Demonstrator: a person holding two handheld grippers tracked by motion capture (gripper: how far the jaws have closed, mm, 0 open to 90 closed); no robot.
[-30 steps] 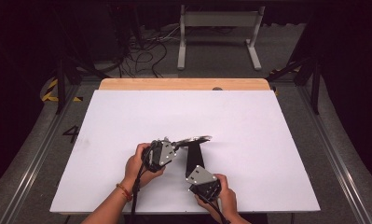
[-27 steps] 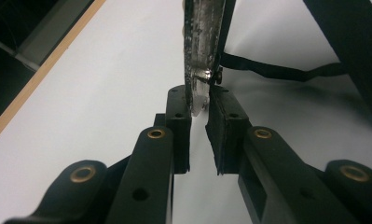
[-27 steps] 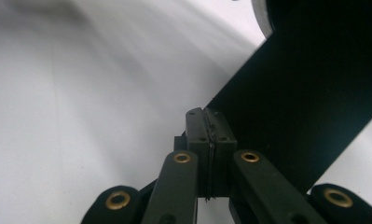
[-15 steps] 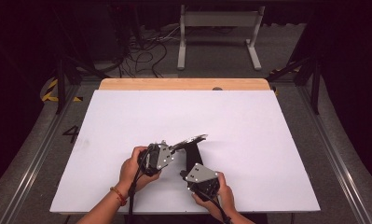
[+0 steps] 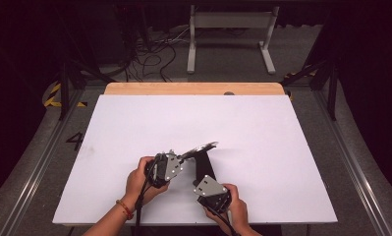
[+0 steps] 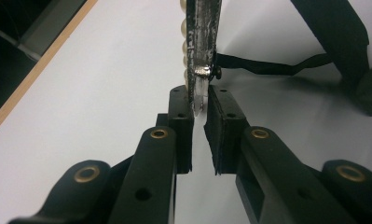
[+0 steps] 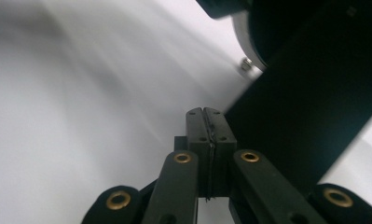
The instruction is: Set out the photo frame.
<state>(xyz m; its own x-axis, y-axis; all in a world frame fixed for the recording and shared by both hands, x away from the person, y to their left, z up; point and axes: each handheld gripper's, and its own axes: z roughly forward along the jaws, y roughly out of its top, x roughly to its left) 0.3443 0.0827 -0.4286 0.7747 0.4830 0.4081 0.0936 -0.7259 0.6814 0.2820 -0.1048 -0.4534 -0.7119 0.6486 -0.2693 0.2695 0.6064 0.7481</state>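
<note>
High view: near table [image 5: 282, 147] front edge, left gripper [image 5: 180, 161] pinches the silver end of a pearl-edged clip [image 6: 200, 42], raised. Right gripper [image 7: 205, 122] is clamped on thin black strap [image 5: 203, 164]. Both grasps done; separating or attaching them remains, apparently.

Left gripper [image 5: 181, 160] fingers nearly closed, right gripper [image 5: 201, 183] fingers pressed together

Overhead; two close (perhaps blurred) gripper views
</note>
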